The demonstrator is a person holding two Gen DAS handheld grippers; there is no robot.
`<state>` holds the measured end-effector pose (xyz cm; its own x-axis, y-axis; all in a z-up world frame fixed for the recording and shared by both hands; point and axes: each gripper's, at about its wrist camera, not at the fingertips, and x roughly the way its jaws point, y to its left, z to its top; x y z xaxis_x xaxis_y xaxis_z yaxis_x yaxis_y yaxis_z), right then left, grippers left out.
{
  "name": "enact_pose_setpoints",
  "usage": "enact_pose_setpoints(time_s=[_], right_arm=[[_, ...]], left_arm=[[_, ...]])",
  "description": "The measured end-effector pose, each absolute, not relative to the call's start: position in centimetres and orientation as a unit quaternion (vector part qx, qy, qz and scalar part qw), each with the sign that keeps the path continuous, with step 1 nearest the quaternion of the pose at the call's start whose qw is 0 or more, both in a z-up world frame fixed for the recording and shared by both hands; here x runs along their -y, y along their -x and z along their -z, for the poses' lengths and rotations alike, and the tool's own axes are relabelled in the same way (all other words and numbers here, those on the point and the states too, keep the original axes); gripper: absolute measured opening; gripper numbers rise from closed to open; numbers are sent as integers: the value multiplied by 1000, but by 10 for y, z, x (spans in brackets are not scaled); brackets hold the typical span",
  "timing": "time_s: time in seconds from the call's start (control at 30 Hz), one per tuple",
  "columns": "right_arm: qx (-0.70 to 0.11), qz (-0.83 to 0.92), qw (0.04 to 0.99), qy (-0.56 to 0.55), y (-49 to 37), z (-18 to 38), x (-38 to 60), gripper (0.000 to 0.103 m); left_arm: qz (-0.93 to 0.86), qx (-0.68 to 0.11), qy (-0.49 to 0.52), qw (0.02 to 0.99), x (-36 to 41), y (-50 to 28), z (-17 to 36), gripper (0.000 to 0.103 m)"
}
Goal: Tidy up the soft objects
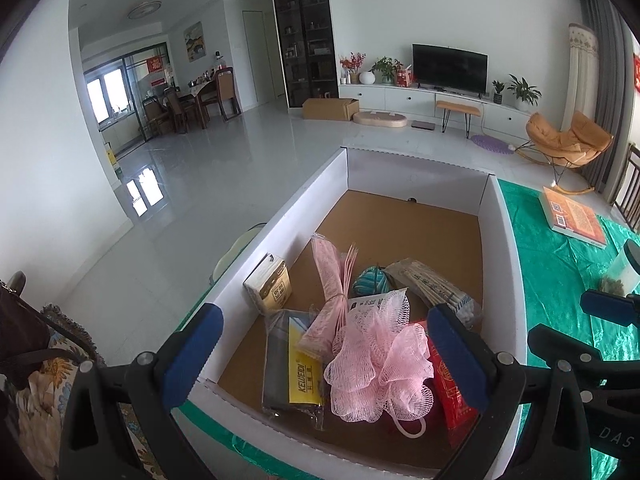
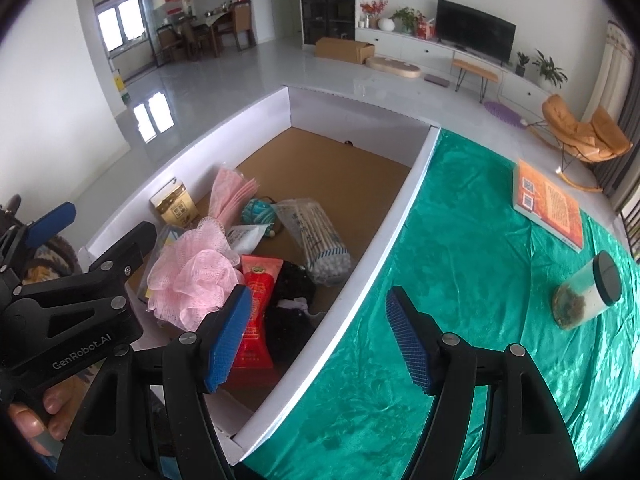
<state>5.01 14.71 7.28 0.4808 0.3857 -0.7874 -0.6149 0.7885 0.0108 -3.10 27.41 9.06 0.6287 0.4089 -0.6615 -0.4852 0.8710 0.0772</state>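
Observation:
A white cardboard box (image 1: 304,208) with a brown floor stands on the green cloth and holds the soft things. A pink mesh bath puff (image 1: 380,364) lies at its near end, beside a red packet (image 1: 452,388) and black fabric (image 2: 290,300). Farther in are a teal yarn ball (image 1: 370,280), a tied pink bundle (image 1: 330,280), a bag of cotton swabs (image 1: 436,288), a tissue pack (image 1: 270,286) and a yellow-and-black packet (image 1: 304,376). My left gripper (image 1: 324,312) hangs open over the puff, not touching it. My right gripper (image 2: 319,294) is open and holds nothing, over the box's right wall.
On the green cloth (image 2: 460,240) to the right of the box lie an orange book (image 2: 548,204) and a clear jar (image 2: 588,292) with a dark lid, tipped on its side. A patterned cushion (image 1: 44,380) sits at the near left. The far half of the box floor is bare.

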Motion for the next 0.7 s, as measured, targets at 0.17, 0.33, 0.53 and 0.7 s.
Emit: enact_pose_setpoints(time_s=[0.17,0.33,0.53,0.7], right_arm=[[-414,-299,848,141,-48,-75,-151,73],[-412,-302,848,143,-47,-75,-153,73],[-413,-302,847,146,-46,-72,-156,73],[-413,-302,847,147,-46,-72,-157,73]], left_arm=[[-249,-354,55,900,-276,33,-92,101],[-253,-350,59,900,-279,34,-91,101],[-258,-349,57,899,-280,35,-90,101],[-261,-351,58,898,-282,35,-87,101]])
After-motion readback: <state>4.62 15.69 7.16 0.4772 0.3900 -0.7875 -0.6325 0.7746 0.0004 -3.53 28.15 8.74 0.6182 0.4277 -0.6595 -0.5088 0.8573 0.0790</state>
